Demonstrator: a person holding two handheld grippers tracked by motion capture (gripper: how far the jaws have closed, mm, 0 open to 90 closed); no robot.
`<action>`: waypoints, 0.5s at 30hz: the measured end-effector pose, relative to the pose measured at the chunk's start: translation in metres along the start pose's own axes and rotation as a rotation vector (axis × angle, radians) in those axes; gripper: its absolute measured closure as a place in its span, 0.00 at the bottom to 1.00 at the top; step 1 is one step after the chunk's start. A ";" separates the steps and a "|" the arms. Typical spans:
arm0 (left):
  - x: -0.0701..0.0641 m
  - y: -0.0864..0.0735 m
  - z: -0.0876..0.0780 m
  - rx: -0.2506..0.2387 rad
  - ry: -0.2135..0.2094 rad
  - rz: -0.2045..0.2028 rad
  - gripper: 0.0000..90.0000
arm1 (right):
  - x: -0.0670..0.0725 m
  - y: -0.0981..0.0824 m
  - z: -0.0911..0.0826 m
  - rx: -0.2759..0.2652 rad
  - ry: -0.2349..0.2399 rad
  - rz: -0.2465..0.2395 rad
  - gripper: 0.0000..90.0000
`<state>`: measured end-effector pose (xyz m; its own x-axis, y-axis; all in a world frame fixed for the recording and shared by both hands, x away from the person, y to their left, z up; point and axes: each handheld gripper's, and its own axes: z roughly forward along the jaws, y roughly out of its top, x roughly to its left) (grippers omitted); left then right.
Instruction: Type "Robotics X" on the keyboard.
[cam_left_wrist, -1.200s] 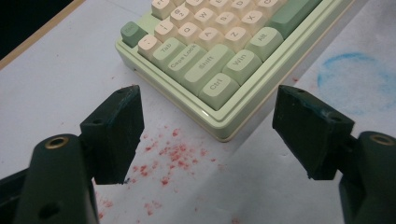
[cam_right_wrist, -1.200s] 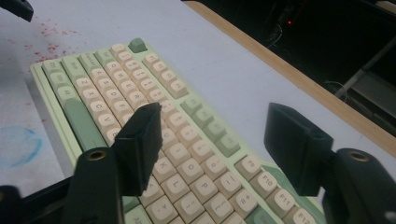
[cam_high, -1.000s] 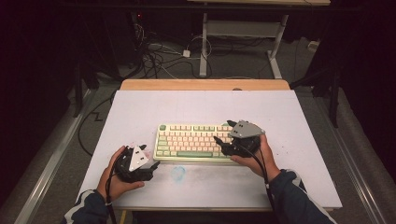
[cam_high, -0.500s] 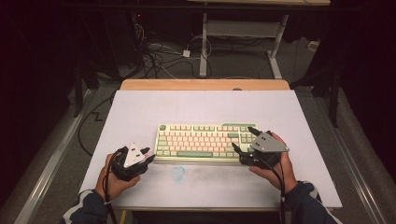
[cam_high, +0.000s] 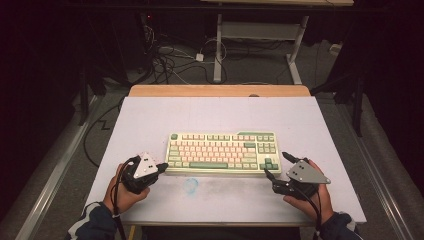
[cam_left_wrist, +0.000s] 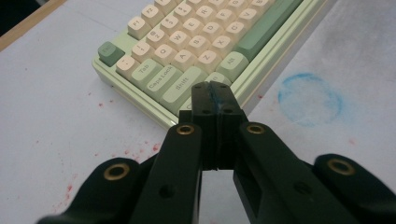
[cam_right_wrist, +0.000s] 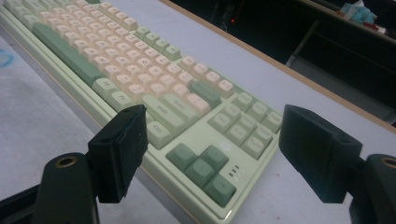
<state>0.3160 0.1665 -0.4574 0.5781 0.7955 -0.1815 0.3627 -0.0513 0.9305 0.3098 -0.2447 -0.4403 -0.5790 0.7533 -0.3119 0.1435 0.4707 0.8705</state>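
A cream and green keyboard lies flat in the middle of the white table cover. My left gripper rests at the keyboard's front left corner, jaws pressed together and empty; in the left gripper view its tip points at the keyboard near the Shift key. My right gripper sits at the front right corner, jaws spread wide. In the right gripper view its gripper frames the arrow keys of the keyboard without touching them.
A faint blue ring marks the cover just in front of the keyboard, also seen as a blue ring. Small red specks dot the cover. The wooden table edge runs along the back; cables and desk legs lie beyond.
My right gripper has drawn back from over the keyboard's right half to its front right corner. The left gripper has shifted slightly toward the keyboard's left end.
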 end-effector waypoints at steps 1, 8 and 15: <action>0.000 0.000 0.001 0.007 0.000 0.001 0.97 | -0.001 -0.001 -0.002 0.003 -0.001 0.004 0.28; -0.007 0.005 0.009 0.055 -0.031 0.008 0.97 | -0.004 -0.009 -0.008 0.023 -0.006 0.008 0.28; -0.012 0.016 0.020 0.053 -0.048 0.001 0.97 | -0.004 -0.010 -0.007 0.033 0.003 0.003 0.28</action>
<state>0.3296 0.1435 -0.4467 0.6128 0.7654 -0.1965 0.3991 -0.0851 0.9130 0.3051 -0.2557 -0.4455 -0.5813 0.7531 -0.3082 0.1713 0.4835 0.8584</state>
